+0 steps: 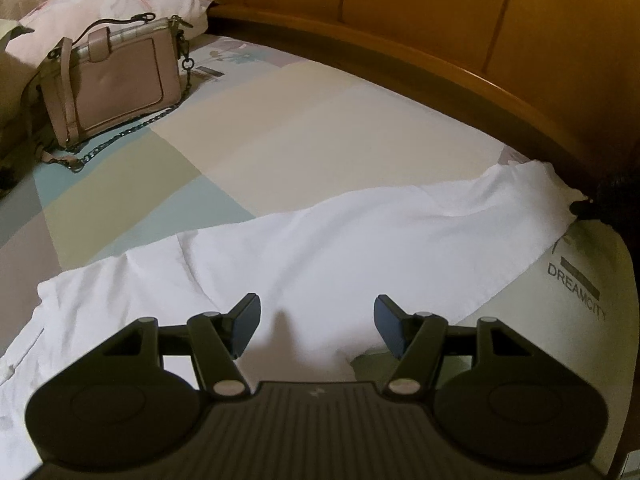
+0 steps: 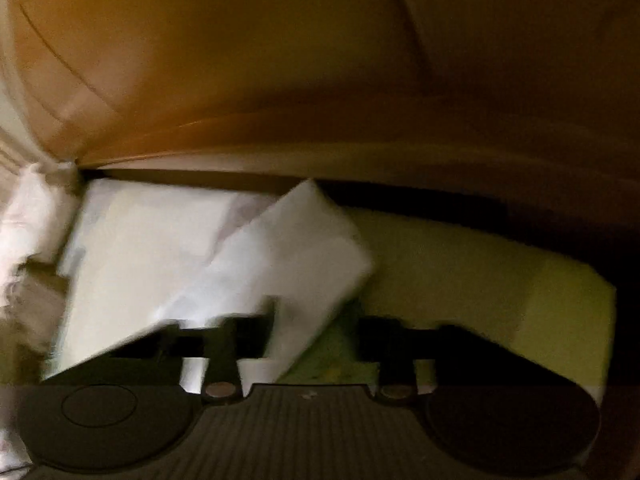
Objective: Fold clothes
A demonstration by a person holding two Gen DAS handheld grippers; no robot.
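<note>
The left gripper (image 1: 316, 330) is held low over the white garment (image 1: 320, 248), jaws spread, nothing pinched. The garment is stretched across the bed (image 1: 280, 128) (probably for folding). The right gripper (image 2: 316, 336) is blurred; its jaws cannot be judged.

white garment (image 1: 320, 248) | spread flat, lightly creased | diagonal across patchwork bed; one end raised
</note>
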